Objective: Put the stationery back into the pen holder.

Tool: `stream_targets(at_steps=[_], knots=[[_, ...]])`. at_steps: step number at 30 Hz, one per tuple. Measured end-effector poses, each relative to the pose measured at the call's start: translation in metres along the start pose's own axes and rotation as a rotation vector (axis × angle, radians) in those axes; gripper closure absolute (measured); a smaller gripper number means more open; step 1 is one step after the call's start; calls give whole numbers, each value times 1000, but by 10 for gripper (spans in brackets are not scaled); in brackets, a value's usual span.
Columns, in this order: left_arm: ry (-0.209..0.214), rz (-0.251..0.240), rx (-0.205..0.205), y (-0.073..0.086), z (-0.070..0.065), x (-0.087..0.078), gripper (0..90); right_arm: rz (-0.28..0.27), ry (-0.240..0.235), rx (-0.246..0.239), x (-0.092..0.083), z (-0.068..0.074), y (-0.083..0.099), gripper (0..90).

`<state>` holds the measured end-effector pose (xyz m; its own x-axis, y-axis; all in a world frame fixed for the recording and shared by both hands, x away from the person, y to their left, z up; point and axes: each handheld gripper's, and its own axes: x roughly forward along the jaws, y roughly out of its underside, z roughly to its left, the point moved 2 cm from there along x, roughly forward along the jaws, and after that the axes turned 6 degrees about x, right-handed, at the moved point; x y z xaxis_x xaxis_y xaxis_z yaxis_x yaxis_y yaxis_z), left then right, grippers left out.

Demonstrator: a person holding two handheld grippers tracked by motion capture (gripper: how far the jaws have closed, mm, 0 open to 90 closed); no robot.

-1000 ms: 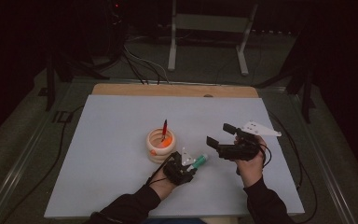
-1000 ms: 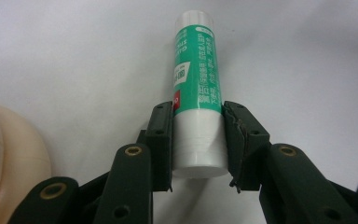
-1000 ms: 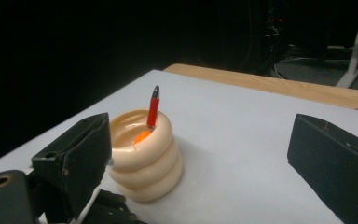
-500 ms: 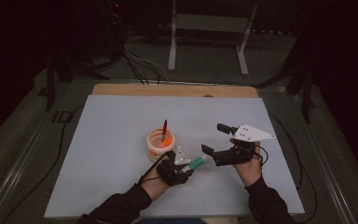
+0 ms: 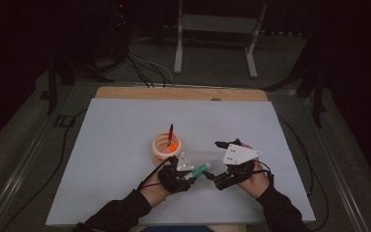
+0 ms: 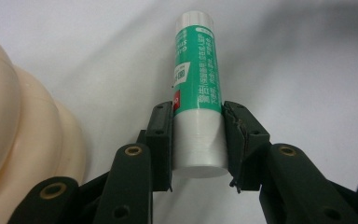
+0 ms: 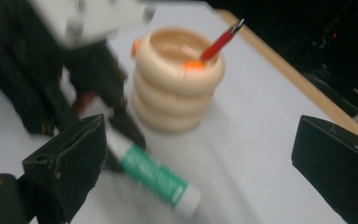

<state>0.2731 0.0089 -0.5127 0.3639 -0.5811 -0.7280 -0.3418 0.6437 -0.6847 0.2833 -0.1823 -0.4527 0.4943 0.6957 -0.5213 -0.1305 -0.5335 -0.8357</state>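
My left gripper (image 5: 191, 173) is shut on a green and white glue stick (image 5: 201, 169), its pads pressing the white lower end (image 6: 198, 149) while the green label (image 6: 198, 79) points away. The stick is level, just above the table and aimed right. My right gripper (image 5: 217, 161) faces it from the right, and its jaws have just been opening further to stand wide open. In the right gripper view the stick's free end (image 7: 161, 179) lies low between those jaws (image 7: 200, 140), untouched. A cream ribbed cup (image 5: 166, 146) stands just behind the left gripper.
The cup (image 7: 177, 88) holds a red pen (image 7: 221, 42) leaning out and something orange. The white table sheet (image 5: 125, 125) ends at a wooden strip (image 5: 178, 93) at the back. Cables and a metal stand (image 5: 212, 43) lie on the dark floor beyond.
My right gripper has moved left and down toward the glue stick's free end, its grey plate turning up toward the camera. The left gripper has barely shifted, still holding the stick.
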Motion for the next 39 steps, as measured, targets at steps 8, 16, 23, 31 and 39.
stream_targets(at_steps=[8, 16, 23, 31, 39], knots=[[8, 2, 2, 0, 4, -5, 662, 105, 52, -210, 9, 19, 11, 71], [17, 10, 11, -1, 4, -6, 662, 113, 112, -374, 16, 38, 19, 183], [28, 20, 1, -1, 5, -5, 662, 140, 163, -572, 21, 48, 28, 347], [41, 16, -10, -4, 4, -6, 662, 154, 192, -728, 28, 55, 35, 450], [59, 10, -24, -8, 3, -7, 662, 185, 236, -862, 37, 59, 43, 537]])
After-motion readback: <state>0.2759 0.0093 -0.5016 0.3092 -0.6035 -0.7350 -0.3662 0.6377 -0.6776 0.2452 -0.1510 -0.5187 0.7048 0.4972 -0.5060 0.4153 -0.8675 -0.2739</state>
